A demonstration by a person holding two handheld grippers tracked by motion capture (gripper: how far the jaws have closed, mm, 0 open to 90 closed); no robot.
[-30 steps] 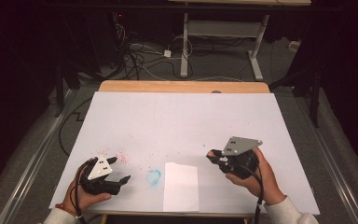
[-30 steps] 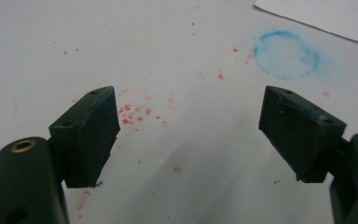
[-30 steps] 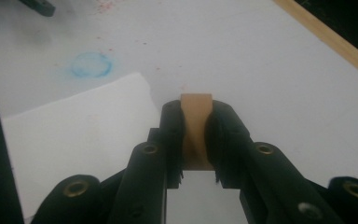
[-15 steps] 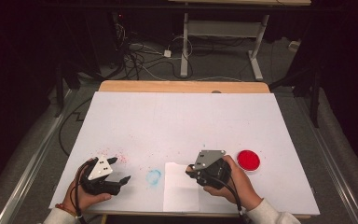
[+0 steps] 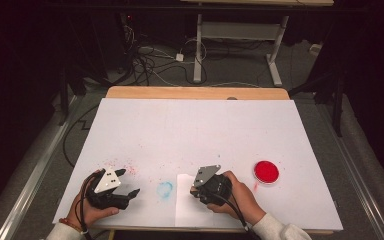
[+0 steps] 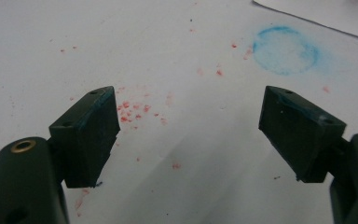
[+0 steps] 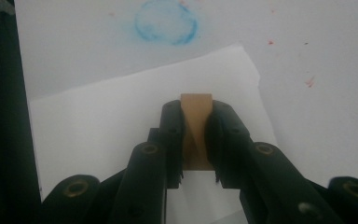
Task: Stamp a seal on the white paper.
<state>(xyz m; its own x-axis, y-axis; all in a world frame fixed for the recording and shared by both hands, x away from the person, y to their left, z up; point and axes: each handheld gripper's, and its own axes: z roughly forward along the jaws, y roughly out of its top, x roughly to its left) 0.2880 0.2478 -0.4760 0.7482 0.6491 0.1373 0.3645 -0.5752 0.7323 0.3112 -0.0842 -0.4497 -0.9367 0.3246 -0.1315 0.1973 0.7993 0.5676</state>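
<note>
Above paper (image 7: 121,121); block (image 7: 196,126) within right claw (image 7: 198,179)

Matt white paper sheet (image 7: 121,126) on a smooth white tabletop (image 5: 195,130); a tan, wood-looking block (image 7: 196,126) in the right hand-held gripper (image 7: 196,140), whose jaws are matt black plastic.

Left tool (image 5: 130,182) rests with jaws spread wide; right tool (image 5: 194,190) is clamped tight

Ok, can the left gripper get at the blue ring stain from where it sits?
Probably yes. The left gripper sits with jaws open, and the blue ring stain lies just beyond its tips on the white table cover, with nothing between them but red specks.
</note>
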